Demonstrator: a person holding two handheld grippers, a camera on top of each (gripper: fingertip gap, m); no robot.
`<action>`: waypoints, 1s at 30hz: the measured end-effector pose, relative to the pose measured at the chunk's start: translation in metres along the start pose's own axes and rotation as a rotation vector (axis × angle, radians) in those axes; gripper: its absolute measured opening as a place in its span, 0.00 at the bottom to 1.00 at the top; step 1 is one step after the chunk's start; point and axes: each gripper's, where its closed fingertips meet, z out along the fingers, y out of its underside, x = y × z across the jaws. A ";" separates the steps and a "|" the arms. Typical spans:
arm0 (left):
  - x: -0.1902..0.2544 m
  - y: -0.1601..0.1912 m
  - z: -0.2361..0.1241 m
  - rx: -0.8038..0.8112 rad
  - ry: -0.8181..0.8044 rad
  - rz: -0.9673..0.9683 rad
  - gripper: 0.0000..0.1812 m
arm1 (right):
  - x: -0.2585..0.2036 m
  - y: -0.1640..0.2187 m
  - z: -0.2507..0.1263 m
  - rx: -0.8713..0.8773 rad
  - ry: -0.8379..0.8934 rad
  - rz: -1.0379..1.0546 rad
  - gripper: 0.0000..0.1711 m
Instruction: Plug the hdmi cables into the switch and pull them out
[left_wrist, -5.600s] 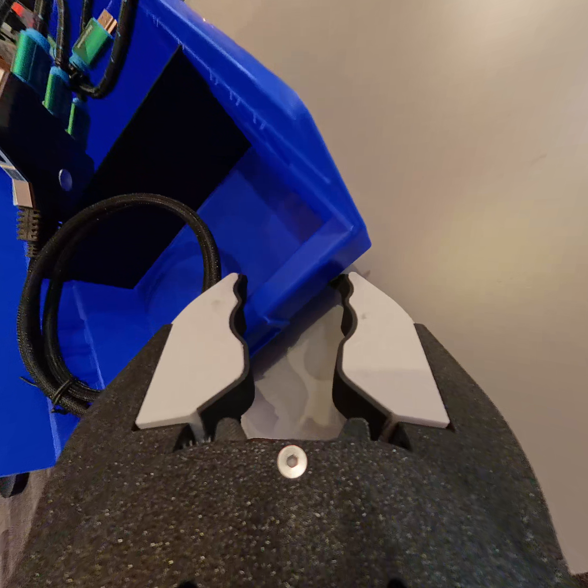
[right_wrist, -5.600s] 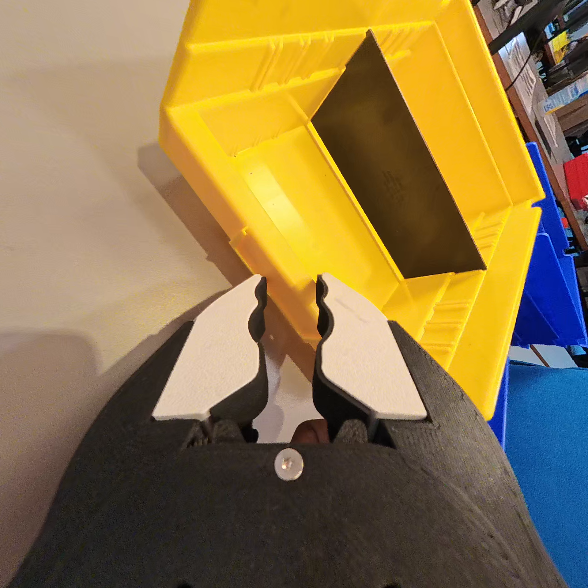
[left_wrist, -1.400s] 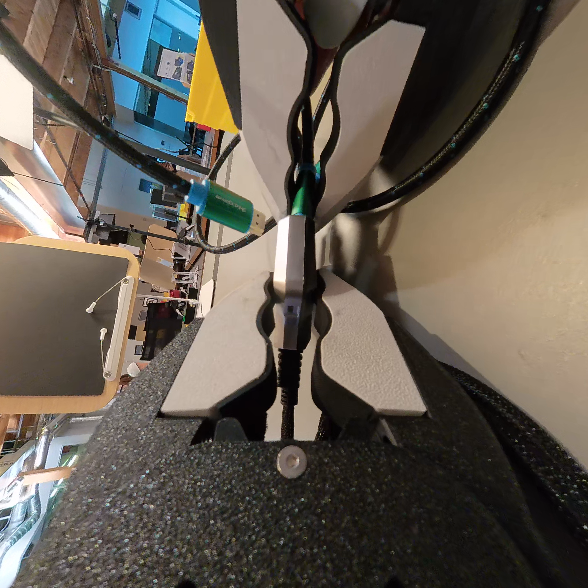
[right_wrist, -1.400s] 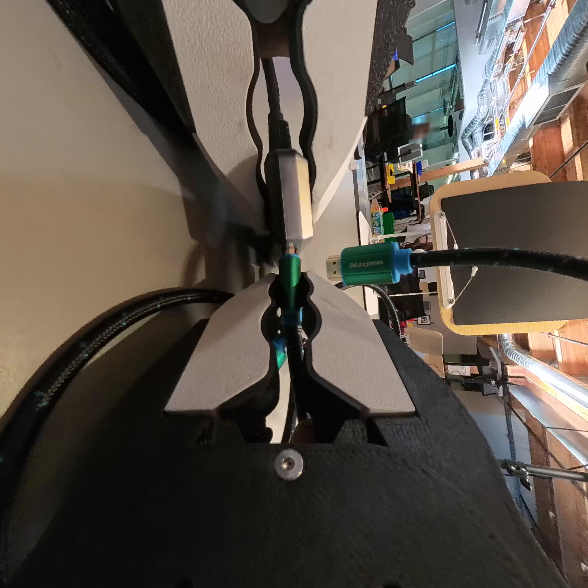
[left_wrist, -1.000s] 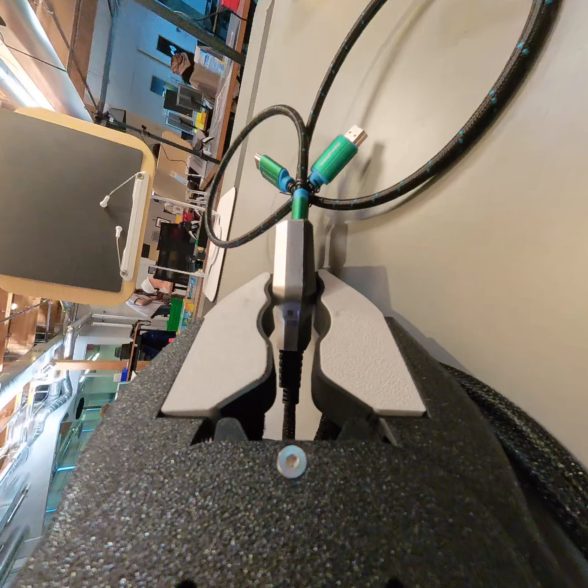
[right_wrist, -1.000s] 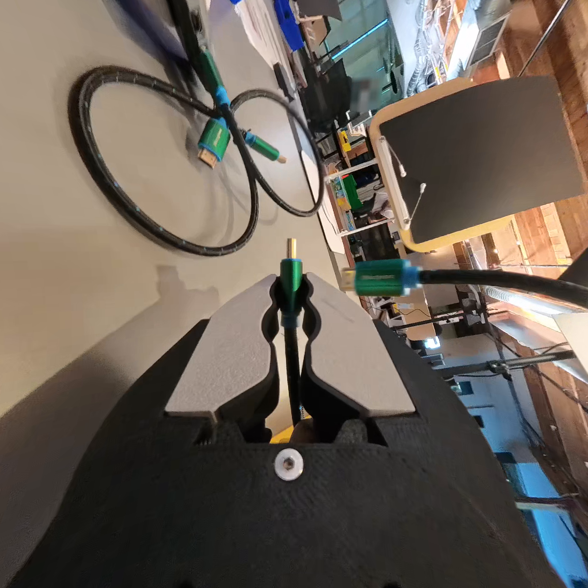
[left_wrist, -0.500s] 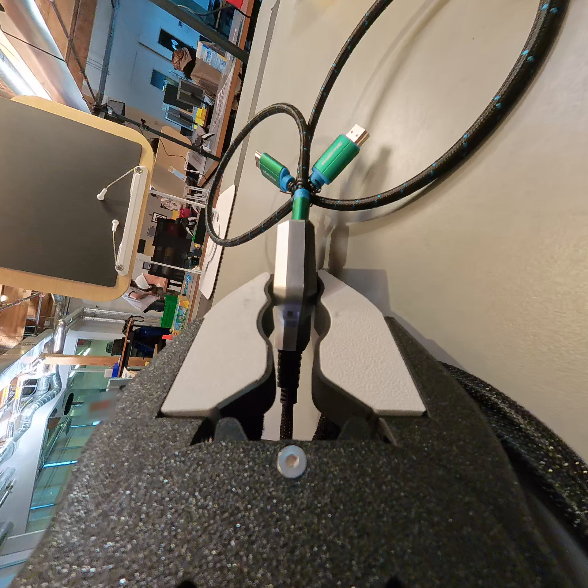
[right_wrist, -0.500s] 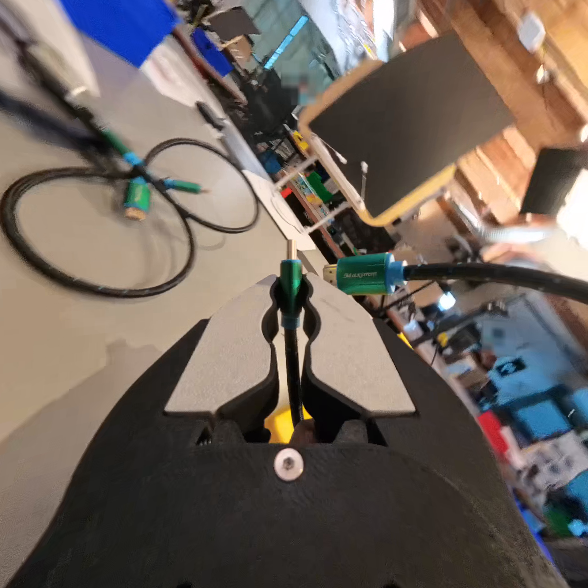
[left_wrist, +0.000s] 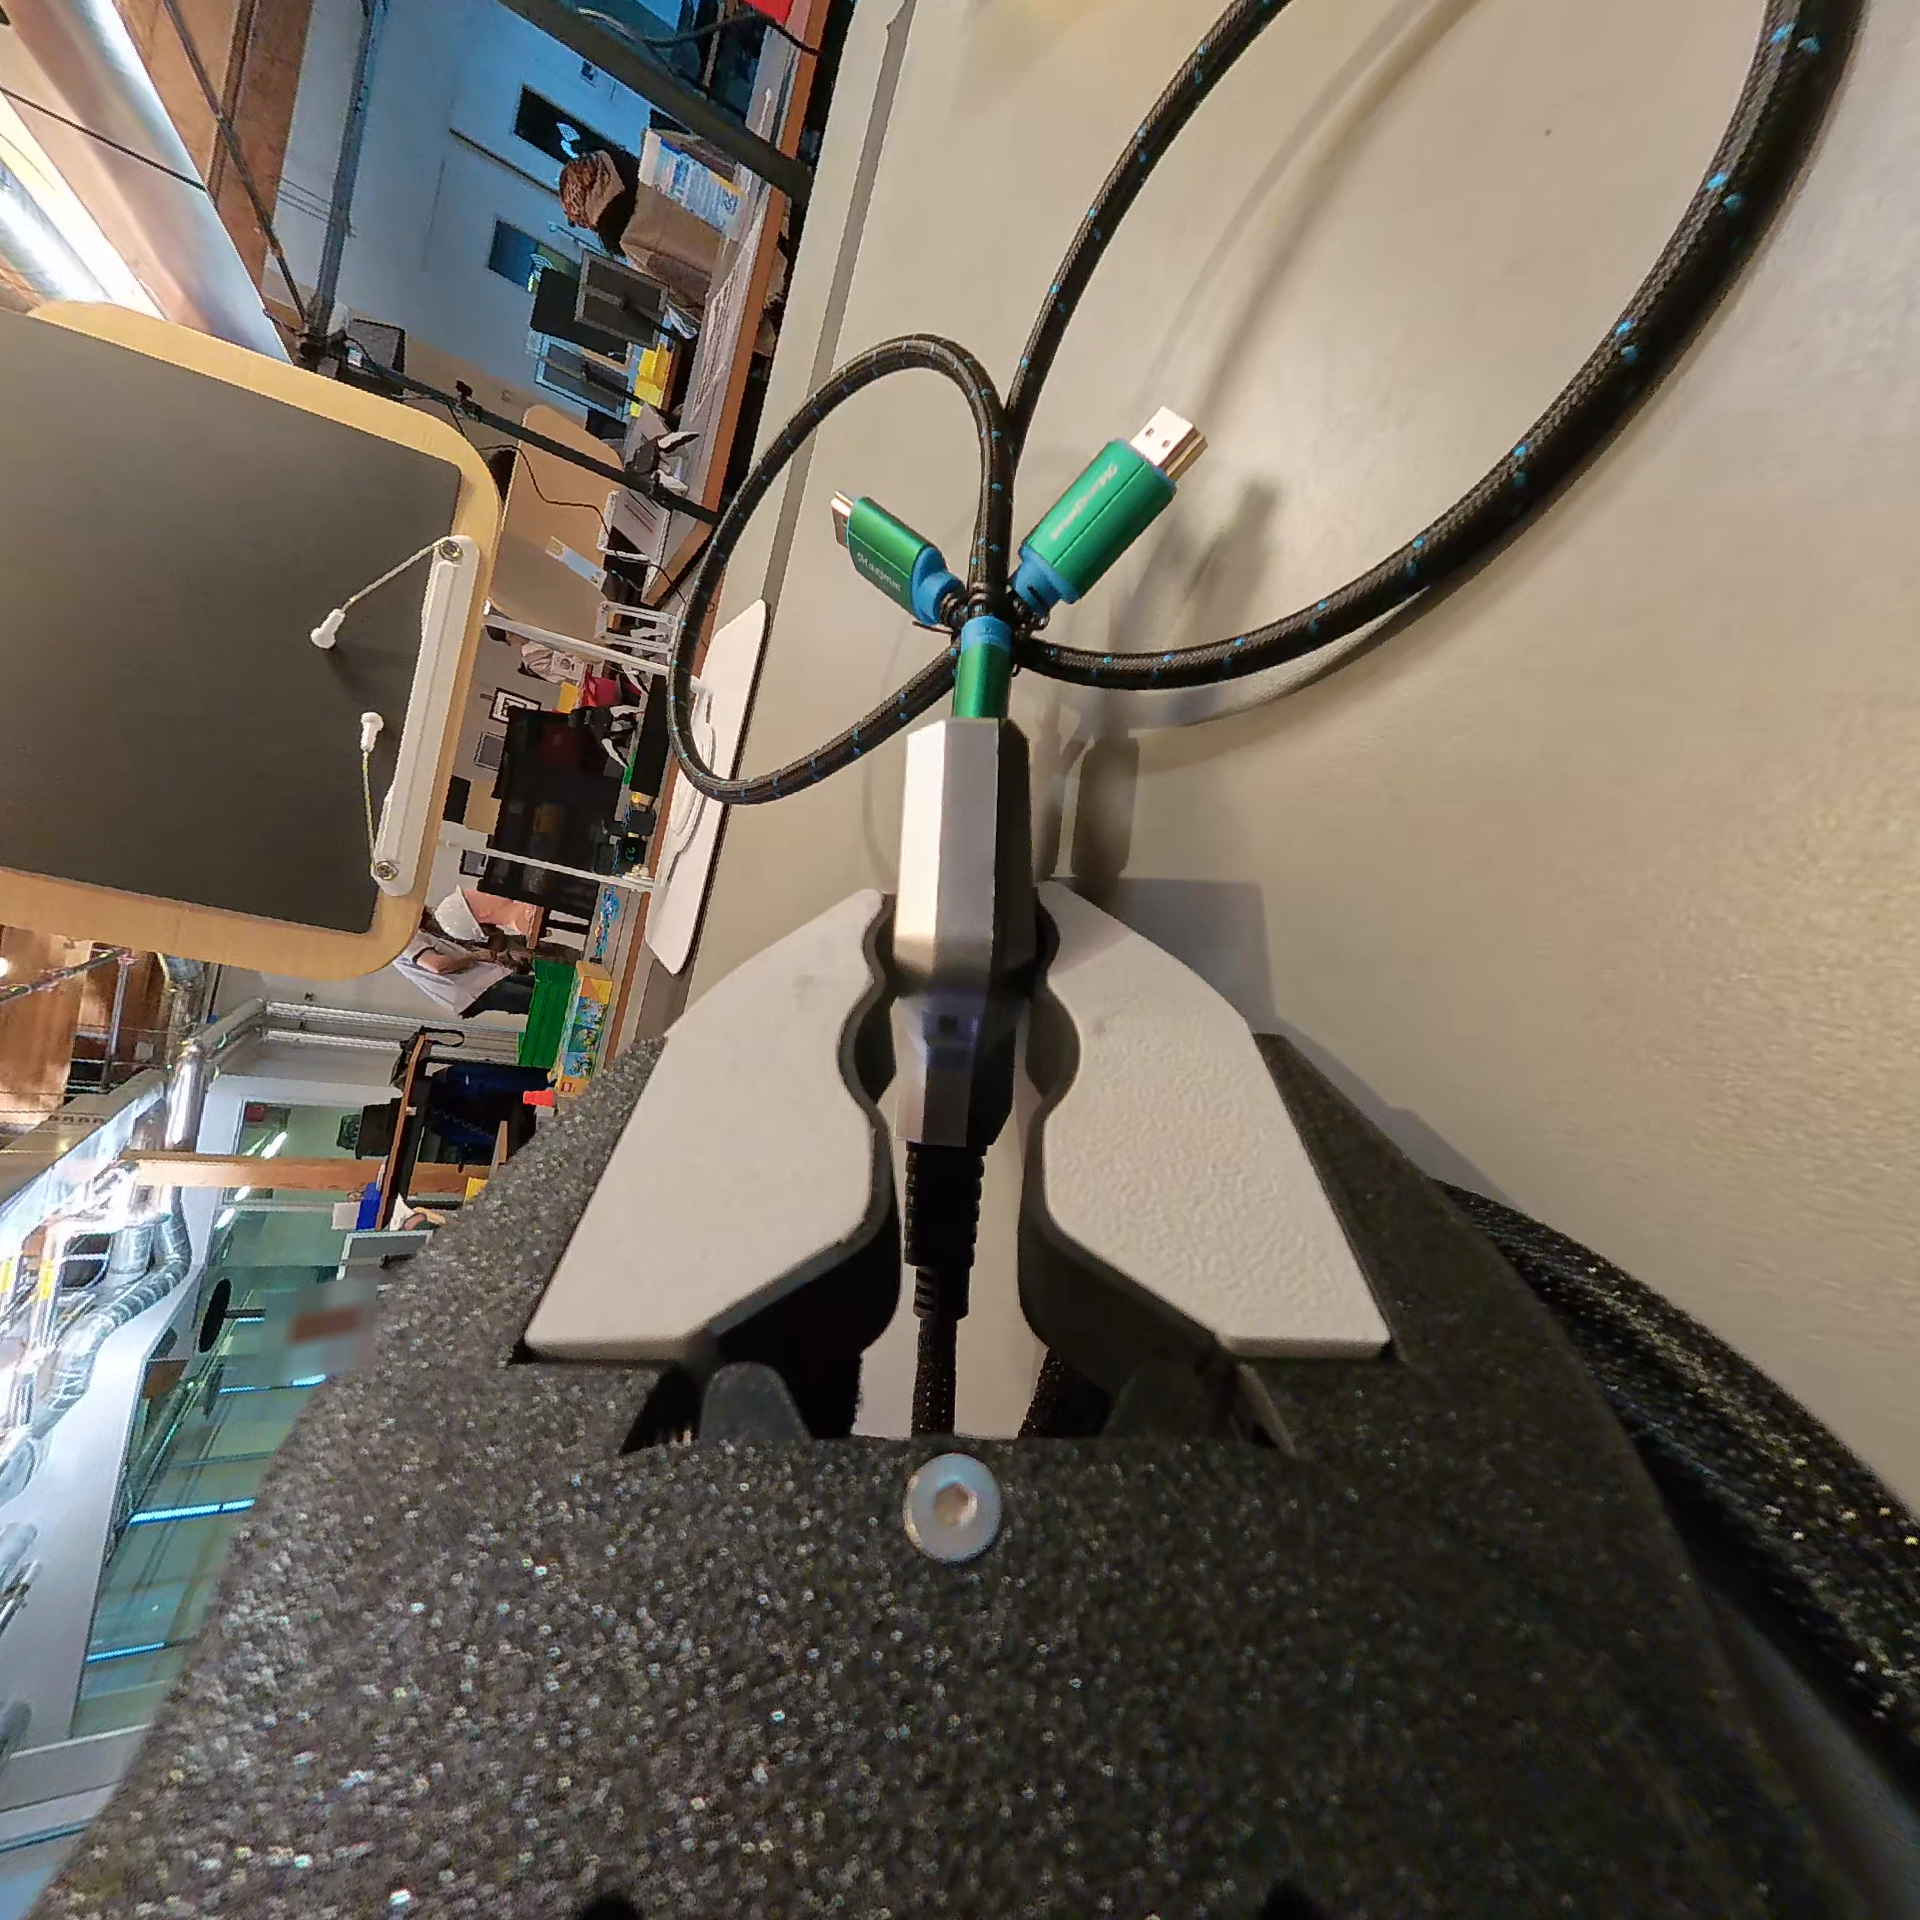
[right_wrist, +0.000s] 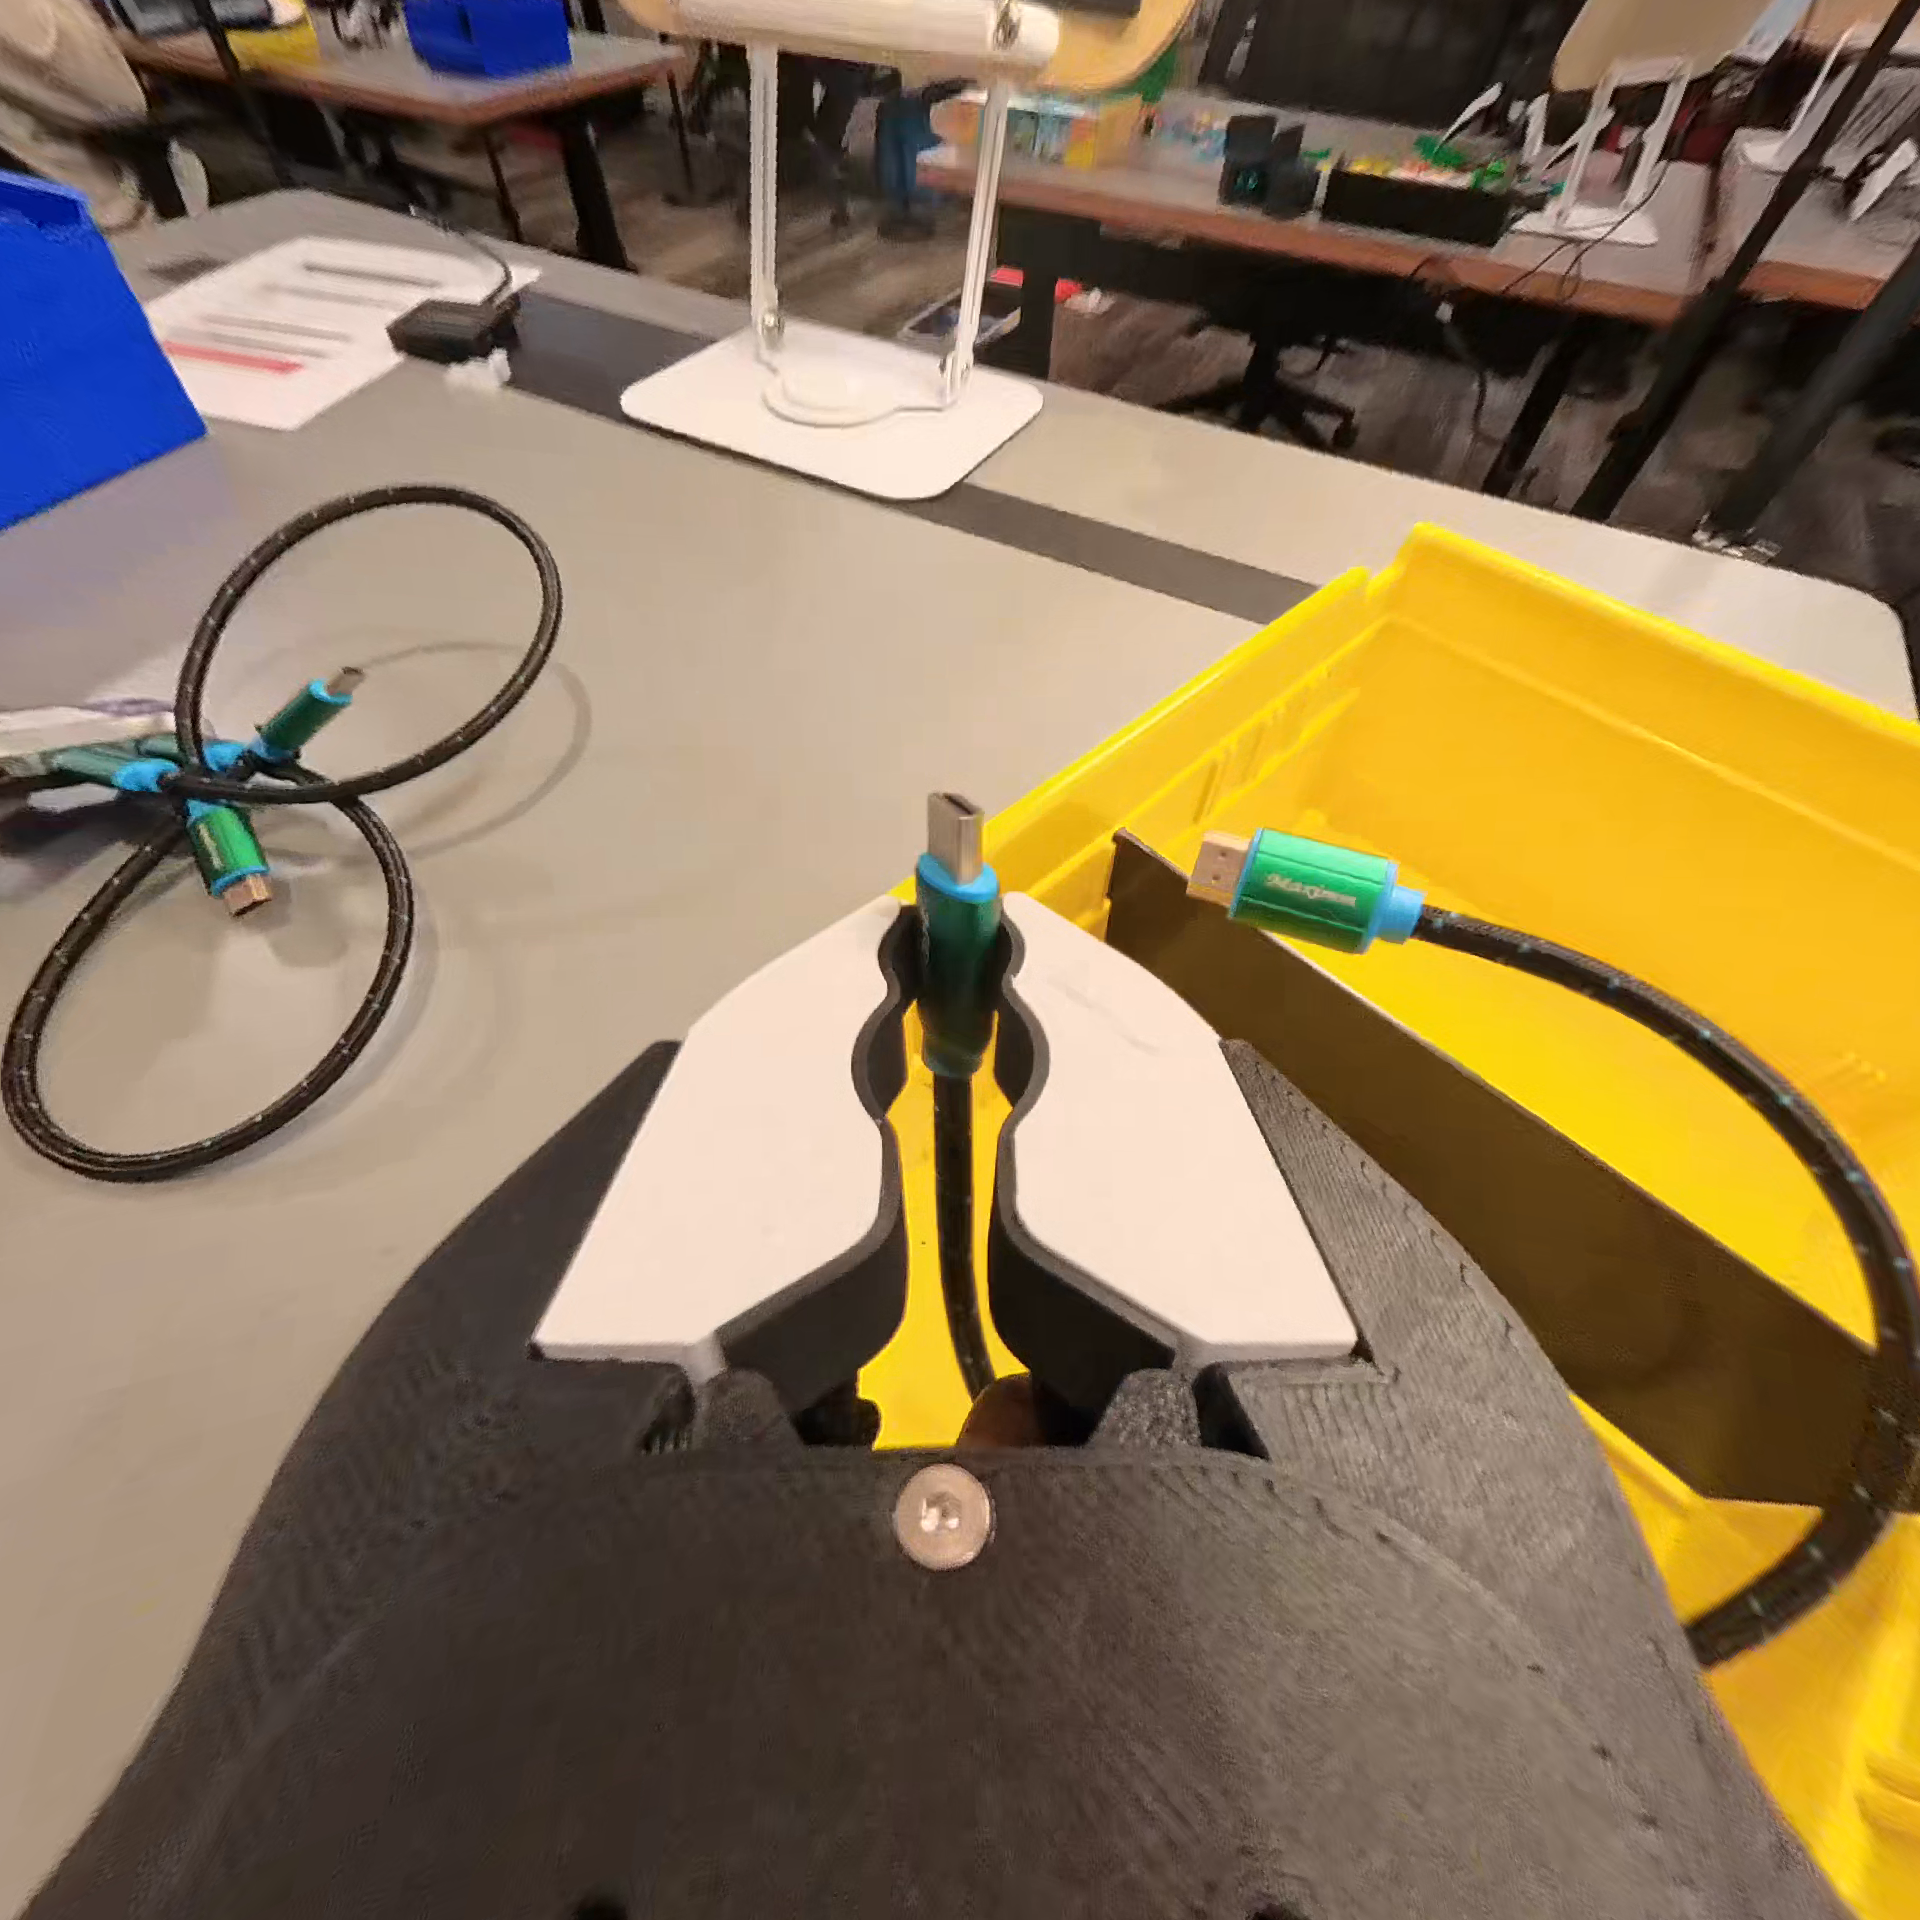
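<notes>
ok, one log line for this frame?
left gripper: shut on switch | right gripper: shut on unplugged HDMI plug | over yellow bin

Green plugs (right_wrist: 956, 961) with blue collars; black cables (right_wrist: 312, 914) flecked blue; silver switch (left_wrist: 951, 862); yellow bin (right_wrist: 1558, 831); grey table (right_wrist: 727, 675).

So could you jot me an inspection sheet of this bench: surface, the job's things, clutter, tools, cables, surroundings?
Surface: grey tabletop, matte.
Job's things: silver metal switch box, one green plug inserted.
Clutter: yellow plastic bin; blue bin; paper sheet; white stand base.
Tools: left tool shut on the switch box; right tool shut on a green-shelled HDMI plug.
Cables: black braided HDMI cable looped on the tabletop, two plugs free.
Surroundings: other workbenches.
</notes>
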 end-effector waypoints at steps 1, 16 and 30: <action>0.000 0.000 0.000 0.000 0.000 -0.001 0.12 | 0.000 0.000 0.002 -0.016 -0.001 -0.011 0.07; 0.003 -0.008 -0.002 0.019 0.002 0.036 0.12 | -0.122 -0.012 -0.010 0.106 0.147 -0.568 0.22; 0.012 -0.040 -0.010 0.121 -0.046 0.181 0.12 | -0.270 0.035 0.093 0.090 -0.109 -1.129 0.16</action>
